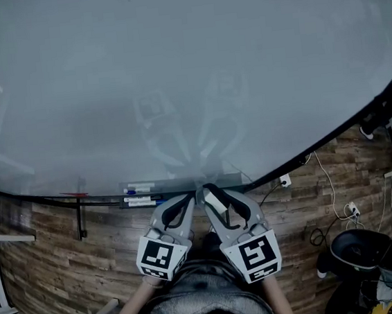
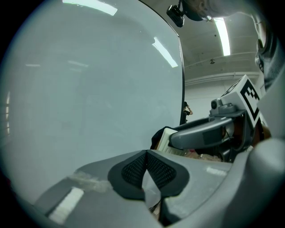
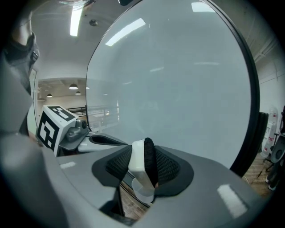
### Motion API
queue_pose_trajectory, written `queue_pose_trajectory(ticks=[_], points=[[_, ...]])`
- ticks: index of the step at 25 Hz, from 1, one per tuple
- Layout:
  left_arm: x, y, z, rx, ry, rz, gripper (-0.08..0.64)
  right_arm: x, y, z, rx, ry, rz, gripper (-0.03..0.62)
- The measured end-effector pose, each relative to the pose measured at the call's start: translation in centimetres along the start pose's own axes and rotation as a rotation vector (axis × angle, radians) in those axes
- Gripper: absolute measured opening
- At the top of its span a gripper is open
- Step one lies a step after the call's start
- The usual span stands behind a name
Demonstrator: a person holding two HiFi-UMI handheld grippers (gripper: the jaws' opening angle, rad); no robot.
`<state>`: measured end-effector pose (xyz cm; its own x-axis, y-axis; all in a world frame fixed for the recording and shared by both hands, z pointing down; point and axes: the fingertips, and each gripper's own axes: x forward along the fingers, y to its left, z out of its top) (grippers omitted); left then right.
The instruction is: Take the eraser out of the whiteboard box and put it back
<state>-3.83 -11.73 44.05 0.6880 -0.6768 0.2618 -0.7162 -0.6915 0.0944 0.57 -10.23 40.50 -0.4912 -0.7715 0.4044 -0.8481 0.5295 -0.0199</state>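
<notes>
1. The whiteboard [image 1: 172, 65] looks smooth and glossy, with a mirror-like sheen.
2. The floor [image 1: 75, 270] is matt, grainy wood plank.
3. The right gripper [image 3: 143, 156] is matt grey plastic, and its fingers [image 3: 169, 168] are faced in black, mesh-textured rubber.
4. The eraser [image 3: 137, 162] has a smooth white plastic back and dark felt.

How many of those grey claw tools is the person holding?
2. The left gripper is shut and empty; the right gripper, beside it, is shut on the eraser. None seem hidden.

Left gripper [image 1: 184, 200] and right gripper [image 1: 212, 190]: grey plastic, black mesh pads [image 2: 133, 169]. Each has a white cube [image 1: 161, 255] with black square markers. Person wears grey striped top [image 1: 198, 307].
</notes>
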Motion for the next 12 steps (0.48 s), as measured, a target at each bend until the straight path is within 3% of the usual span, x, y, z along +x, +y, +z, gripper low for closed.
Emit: queue_pose_trajectory(ticks=[12], points=[[-0.4, 0.7, -0.9, -0.018, 0.015, 0.039, 0.005, 3.8, -0.8, -5.1, -0.017, 0.07, 0.015, 0.163]])
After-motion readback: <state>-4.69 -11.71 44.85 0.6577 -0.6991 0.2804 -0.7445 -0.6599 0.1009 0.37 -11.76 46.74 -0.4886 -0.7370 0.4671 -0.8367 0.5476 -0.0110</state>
